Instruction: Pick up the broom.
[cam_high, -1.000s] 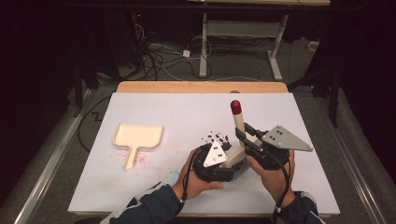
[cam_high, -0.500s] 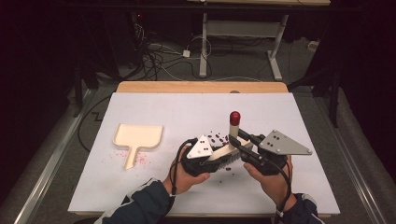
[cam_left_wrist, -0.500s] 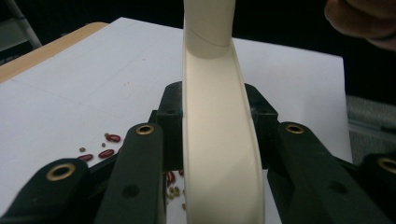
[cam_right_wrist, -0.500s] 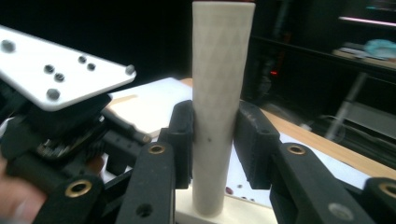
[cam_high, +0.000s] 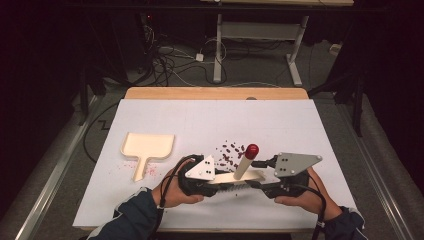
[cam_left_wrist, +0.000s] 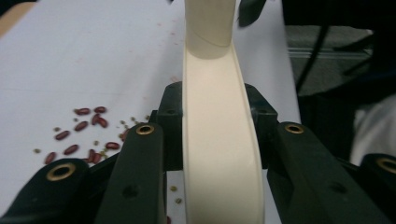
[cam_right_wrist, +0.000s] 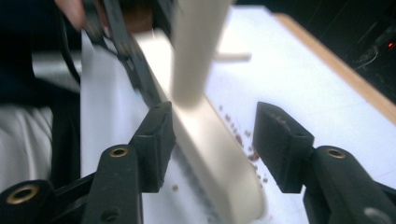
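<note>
A cream hand brush (cam_high: 244, 176) with a red-tipped handle (cam_high: 251, 149) hangs low over the white table (cam_high: 300, 125), bristles down. My left gripper (cam_high: 220, 181) comes from the left and is shut on the brush's cream back (cam_left_wrist: 219, 154). In the left gripper view the handle (cam_left_wrist: 209, 23) rises just beyond the jaws. My right gripper (cam_high: 256, 183) faces it from the right. Its jaws have just been opening, and they now stand apart on either side of the brush's end (cam_right_wrist: 210, 154) without pressing on it. Red beans (cam_high: 230, 151) lie scattered behind the brush.
A cream dustpan (cam_high: 148, 147) lies flat at the table's left, with fine red crumbs (cam_high: 131, 165) by its handle. More beans (cam_left_wrist: 84, 135) and crumbs show left of the brush. A wooden strip (cam_high: 215, 93) edges the far side; cables and desk legs lie beyond.
The brush has come down and its red tip sits lower. My left hand slid left and closed on the brush. The right gripper's jaws have parted from it.
</note>
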